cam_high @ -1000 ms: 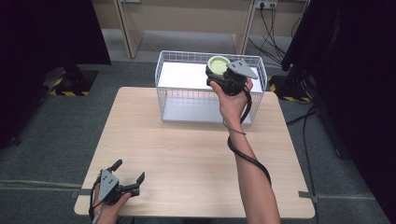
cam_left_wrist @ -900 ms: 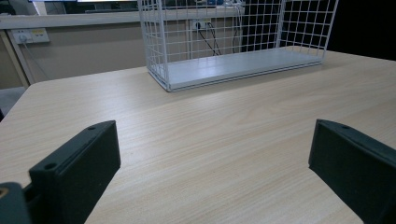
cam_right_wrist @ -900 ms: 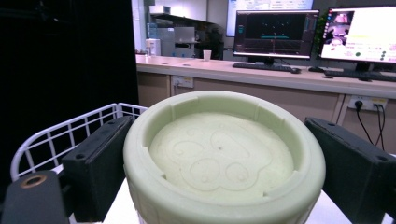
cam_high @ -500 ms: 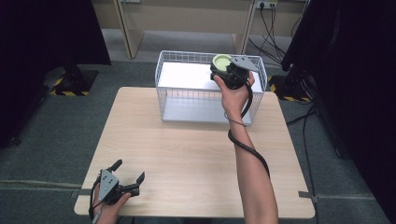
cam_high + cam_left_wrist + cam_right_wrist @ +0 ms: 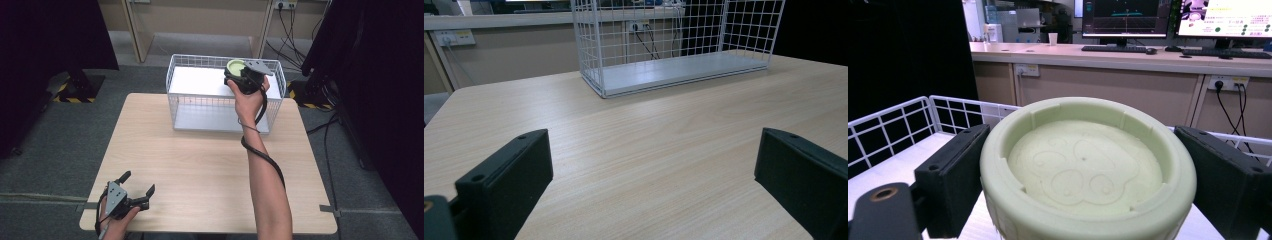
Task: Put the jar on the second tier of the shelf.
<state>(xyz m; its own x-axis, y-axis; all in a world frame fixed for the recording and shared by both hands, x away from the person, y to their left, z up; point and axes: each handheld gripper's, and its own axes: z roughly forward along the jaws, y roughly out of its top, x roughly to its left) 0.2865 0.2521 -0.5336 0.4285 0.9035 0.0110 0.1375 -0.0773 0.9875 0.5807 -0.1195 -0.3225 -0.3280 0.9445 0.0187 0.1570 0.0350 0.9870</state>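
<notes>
Right gripper (image 5: 239, 73) is clamped on a pale green round lid-like piece (image 5: 1088, 170), one jaw on each side of its rim. The piece sits square between the jaws, flat face up, embossed pattern visible; being round, it has no long axis to align. It is held up over the white wire basket (image 5: 190, 107), at the far right part of it, with the basket's white floor below the jaws in the right gripper view. The piece looks clear of the floor, though how far above I can't tell.

My read: the likely next move is a drop or placement into the basket. That turns on one thing: the basket floor lies straight down from the jaws, inside the wire walls, so a lower-and-release would do it.

Left gripper (image 5: 136, 193) has its jaws spread, nothing between them, resting at the near left corner of the wooden table (image 5: 200, 165). The basket lies well ahead of its jaws. Right hand is far nearer the basket.
</notes>
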